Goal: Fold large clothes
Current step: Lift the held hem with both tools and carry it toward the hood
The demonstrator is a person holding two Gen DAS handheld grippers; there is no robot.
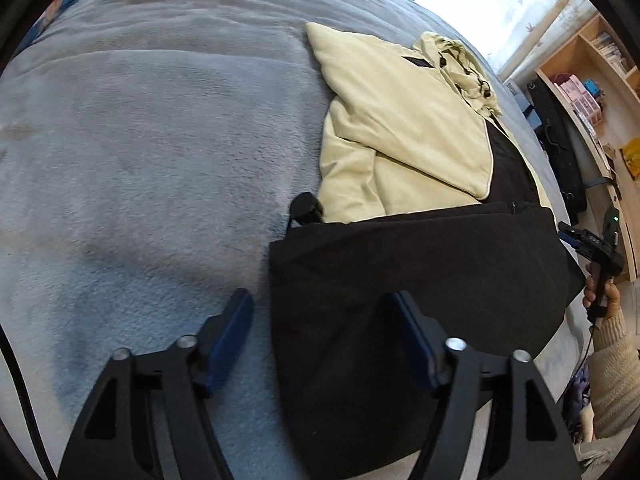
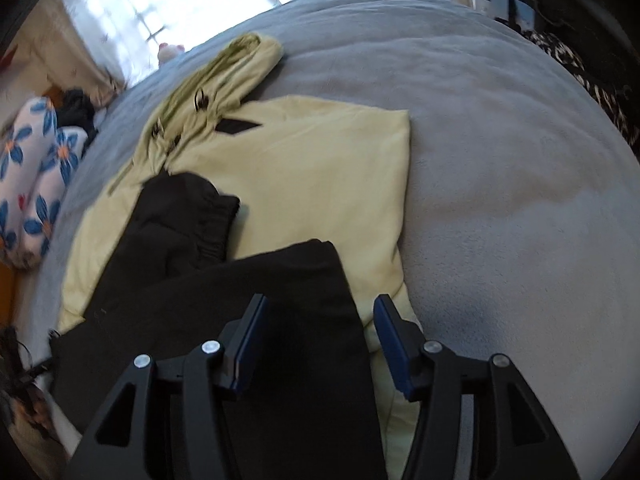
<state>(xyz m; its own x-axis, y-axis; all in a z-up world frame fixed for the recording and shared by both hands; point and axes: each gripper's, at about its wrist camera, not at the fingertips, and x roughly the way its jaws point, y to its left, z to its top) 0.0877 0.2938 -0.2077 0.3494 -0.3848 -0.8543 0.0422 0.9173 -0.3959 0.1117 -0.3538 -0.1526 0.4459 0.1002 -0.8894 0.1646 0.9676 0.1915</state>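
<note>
Left wrist view: the left gripper (image 1: 320, 334), blue pads spread wide and holding nothing, hovers over the corner of a black fabric garment (image 1: 420, 280) lying across a pale yellow hooded jacket (image 1: 400, 120) on a grey fleece blanket (image 1: 160, 140). Right wrist view: the right gripper (image 2: 318, 338), equally wide and empty, straddles the black garment's edge above the jacket.
</note>
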